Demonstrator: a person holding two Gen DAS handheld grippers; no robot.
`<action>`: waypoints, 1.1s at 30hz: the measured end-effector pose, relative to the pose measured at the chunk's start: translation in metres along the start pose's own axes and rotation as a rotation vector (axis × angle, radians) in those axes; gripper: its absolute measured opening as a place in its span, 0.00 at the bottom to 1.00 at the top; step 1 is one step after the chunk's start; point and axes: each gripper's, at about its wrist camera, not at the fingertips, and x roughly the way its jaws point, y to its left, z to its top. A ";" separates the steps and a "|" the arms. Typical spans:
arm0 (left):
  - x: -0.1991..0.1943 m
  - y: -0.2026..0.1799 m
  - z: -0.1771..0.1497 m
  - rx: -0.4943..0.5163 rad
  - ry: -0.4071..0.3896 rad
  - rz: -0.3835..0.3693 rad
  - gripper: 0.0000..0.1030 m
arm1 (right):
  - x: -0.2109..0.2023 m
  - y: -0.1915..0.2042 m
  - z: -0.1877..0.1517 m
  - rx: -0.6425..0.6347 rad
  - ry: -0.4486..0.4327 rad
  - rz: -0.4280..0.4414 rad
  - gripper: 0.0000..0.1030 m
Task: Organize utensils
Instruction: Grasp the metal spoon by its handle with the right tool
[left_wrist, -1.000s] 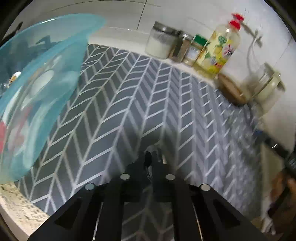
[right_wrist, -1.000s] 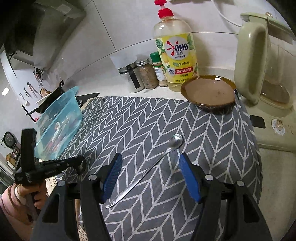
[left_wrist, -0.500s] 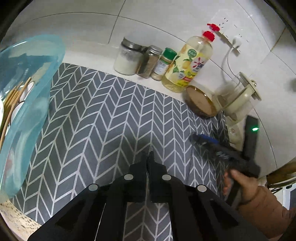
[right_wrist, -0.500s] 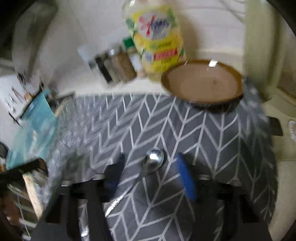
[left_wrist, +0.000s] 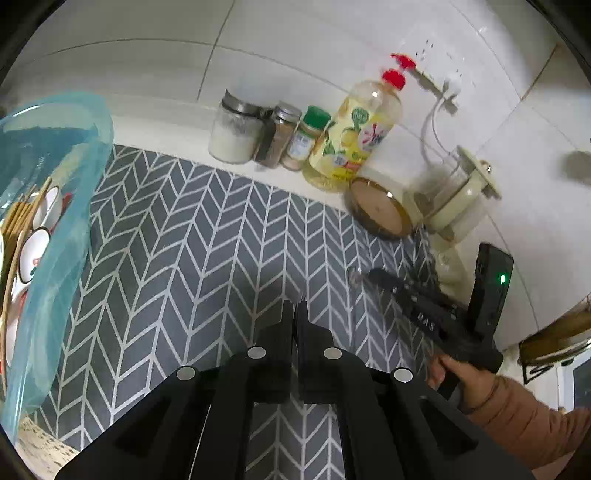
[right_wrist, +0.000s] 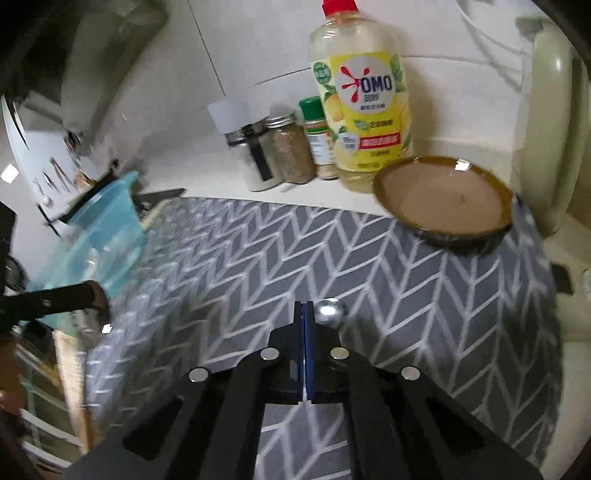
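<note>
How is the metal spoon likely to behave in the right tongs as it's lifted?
The spoon looks like polished metal, so probably stiff and somewhat slippery. The right tongs appear shut on its thin handle, with the bowl sticking out beyond the tips; it may pivot or droop bowl-first. It looks slim, so likely light.

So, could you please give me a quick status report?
Right claw shut on spoon, just above mat. Left claw shut, empty. Blue bin to the left, path clear.

open mat (left_wrist: 207, 236) centre, bottles (left_wrist: 354, 133) behind
</note>
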 end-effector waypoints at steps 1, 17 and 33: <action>0.002 0.000 -0.001 -0.001 0.007 0.001 0.02 | 0.002 -0.004 0.000 0.021 0.003 0.020 0.01; 0.065 0.029 -0.011 -0.039 0.104 0.024 0.03 | 0.024 -0.026 -0.002 0.095 0.081 0.039 0.02; 0.055 0.024 -0.030 -0.025 0.160 0.045 0.52 | 0.029 -0.019 0.008 0.048 0.063 0.067 0.49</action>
